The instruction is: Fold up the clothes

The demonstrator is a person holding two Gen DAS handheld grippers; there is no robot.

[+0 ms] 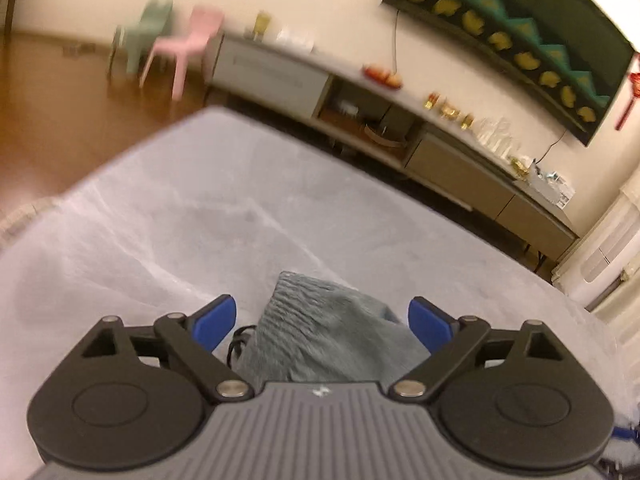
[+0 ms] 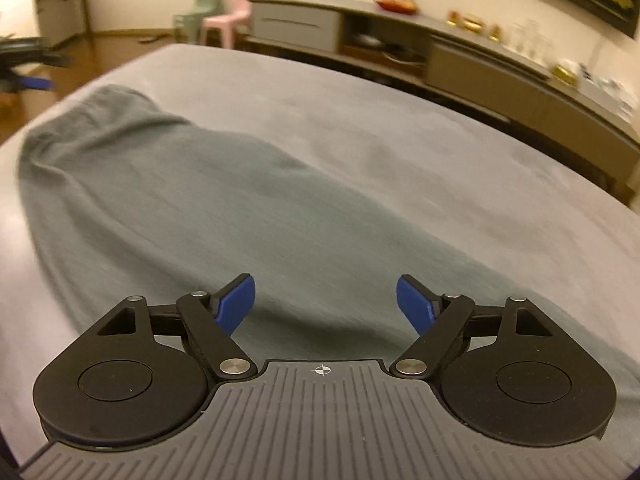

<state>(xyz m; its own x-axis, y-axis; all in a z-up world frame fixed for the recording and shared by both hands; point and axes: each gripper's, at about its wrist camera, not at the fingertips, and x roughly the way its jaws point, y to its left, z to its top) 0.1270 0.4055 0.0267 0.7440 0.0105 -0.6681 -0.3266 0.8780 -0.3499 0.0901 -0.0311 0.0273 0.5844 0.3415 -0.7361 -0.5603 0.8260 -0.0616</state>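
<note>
Both the left gripper and right gripper have their blue pads spread wide, holding nothing. The grey-green garment lies on the bed, stretching toward 10 o'clock. A one-sided pinch could bunch the fold crooked.

A home living room — long low media cabinet, wall-mounted screen, small plastic chairs on wood floor.

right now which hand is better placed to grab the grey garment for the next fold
Right, probably. The right gripper is open directly over the broad body of the grey garment. The left gripper, also open, only has a narrow end of it in front, near the edge of the table cover.
</note>
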